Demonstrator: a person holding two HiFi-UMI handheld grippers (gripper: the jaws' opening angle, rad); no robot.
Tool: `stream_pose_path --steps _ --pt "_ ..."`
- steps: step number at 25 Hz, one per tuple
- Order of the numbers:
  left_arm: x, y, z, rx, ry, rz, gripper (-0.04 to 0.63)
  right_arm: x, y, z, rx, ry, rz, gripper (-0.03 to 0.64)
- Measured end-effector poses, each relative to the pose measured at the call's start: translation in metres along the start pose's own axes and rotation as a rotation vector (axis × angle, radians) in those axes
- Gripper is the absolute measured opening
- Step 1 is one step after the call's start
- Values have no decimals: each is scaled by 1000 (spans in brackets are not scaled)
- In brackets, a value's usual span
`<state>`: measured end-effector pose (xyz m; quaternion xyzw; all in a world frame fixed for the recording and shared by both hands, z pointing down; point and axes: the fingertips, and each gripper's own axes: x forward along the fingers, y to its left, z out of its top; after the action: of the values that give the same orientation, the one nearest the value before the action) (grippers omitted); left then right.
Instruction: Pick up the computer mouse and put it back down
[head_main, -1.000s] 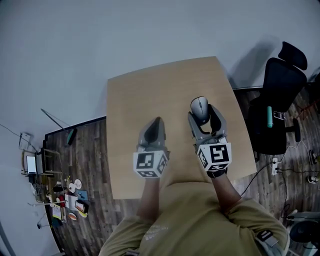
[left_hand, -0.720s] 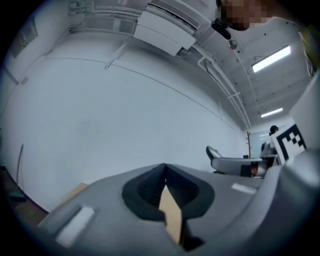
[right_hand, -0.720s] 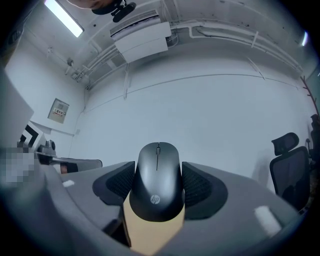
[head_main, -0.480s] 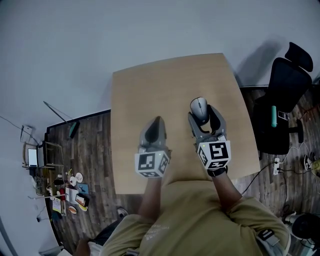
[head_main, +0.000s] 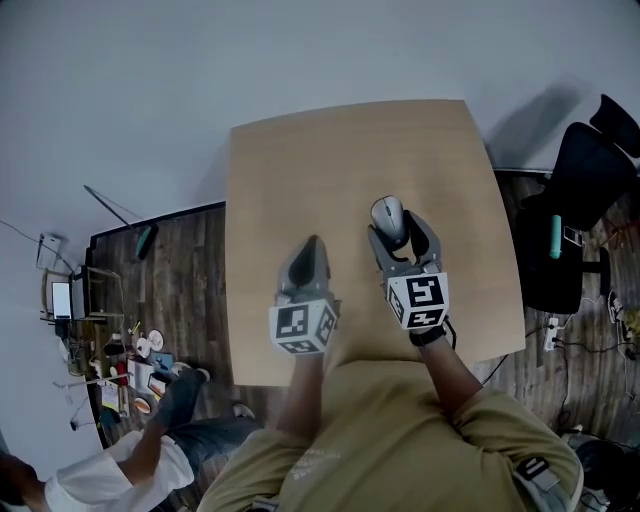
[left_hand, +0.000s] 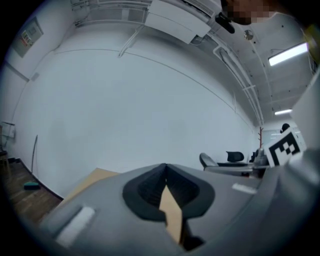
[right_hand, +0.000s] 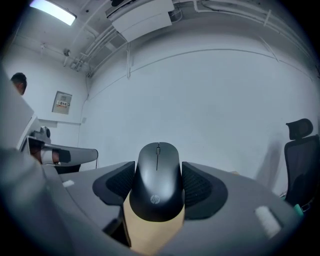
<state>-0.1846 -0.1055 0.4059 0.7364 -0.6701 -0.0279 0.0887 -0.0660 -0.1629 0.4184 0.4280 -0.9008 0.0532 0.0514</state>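
A black computer mouse (head_main: 388, 214) sits between the pads of my right gripper (head_main: 392, 226), over the right half of the wooden table (head_main: 300, 160). In the right gripper view both pads press the sides of the mouse (right_hand: 157, 180), with the right gripper (right_hand: 158, 186) pointing about level and tabletop (right_hand: 150, 230) showing beneath. I cannot tell whether the mouse touches the table. My left gripper (head_main: 313, 243) hovers over the table's left-centre, its jaws closed to a point with nothing in them. The left gripper (left_hand: 165, 172) shows the same in its own view.
A black office chair (head_main: 585, 200) stands right of the table, a power strip (head_main: 550, 335) with cables below it. Small clutter (head_main: 130, 390) lies on the floor at the left. A person (head_main: 120, 470) crouches at the lower left. Wall lies beyond the table's far edge.
My right gripper has come down and a little left with the mouse still in it. The left gripper has also sunk slightly. A person has come into view at the lower left.
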Motion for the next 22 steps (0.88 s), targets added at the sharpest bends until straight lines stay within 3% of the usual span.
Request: stream_pose_path --steps 7,14,22 --pt "32 37 -32 -39 58 9 0 61 -1 -52 14 117 -4 298" --pt "68 83 -105 -59 186 37 0 125 4 -115 35 251 1 299" --pt "93 118 -157 -108 279 52 0 184 -24 -203 103 412 -77 299"
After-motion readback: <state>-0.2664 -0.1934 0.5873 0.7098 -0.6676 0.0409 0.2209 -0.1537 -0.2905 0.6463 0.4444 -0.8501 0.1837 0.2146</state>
